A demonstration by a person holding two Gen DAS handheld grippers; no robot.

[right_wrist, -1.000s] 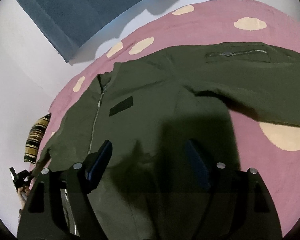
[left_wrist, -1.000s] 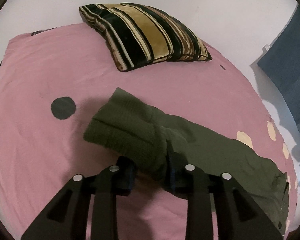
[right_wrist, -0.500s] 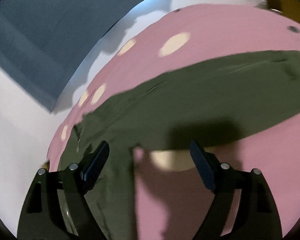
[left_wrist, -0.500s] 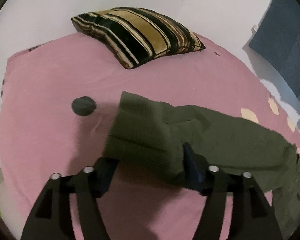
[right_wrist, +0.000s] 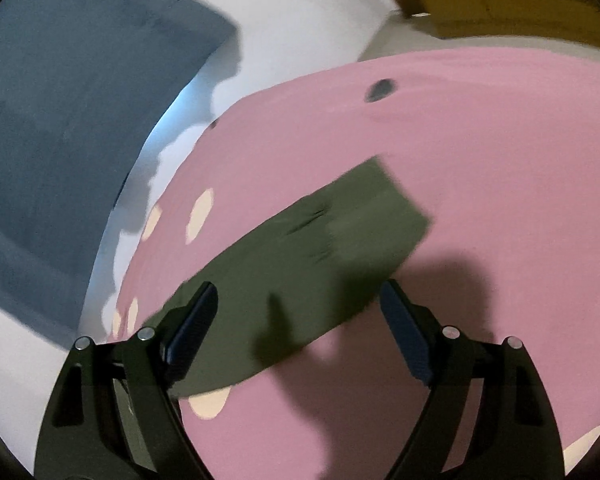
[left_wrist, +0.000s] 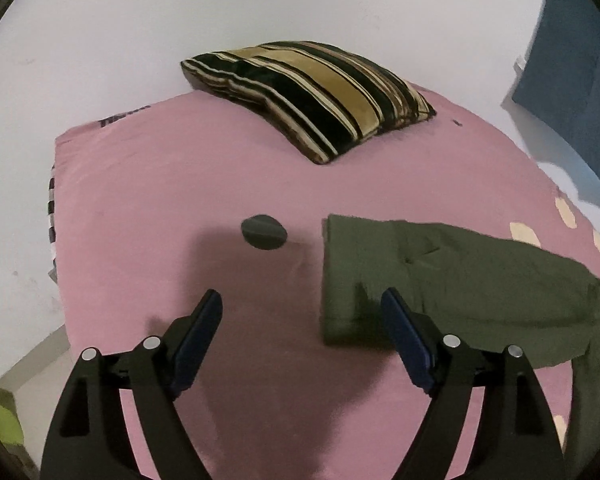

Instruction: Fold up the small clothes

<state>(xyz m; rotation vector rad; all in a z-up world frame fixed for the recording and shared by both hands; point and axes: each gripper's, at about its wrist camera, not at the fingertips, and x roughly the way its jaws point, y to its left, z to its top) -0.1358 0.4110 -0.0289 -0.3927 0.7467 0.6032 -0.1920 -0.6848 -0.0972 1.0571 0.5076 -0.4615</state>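
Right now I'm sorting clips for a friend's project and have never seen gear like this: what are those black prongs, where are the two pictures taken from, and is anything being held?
There is no robot here. A person holds a two-finger gripper in each hand, and a wide-angle camera on each looks out along its fingers. One picture comes from the left gripper, the other from the right gripper. Both look down on a bed with a pink sheet with dark and cream spots. On it lie an olive-green jacket sleeve, its ribbed cuff at the end, and a striped cushion near the wall. Nothing is held: the left jaws have just been opening with bare sheet between them, and the right jaws stand open above the sleeve. The right view is blurred.
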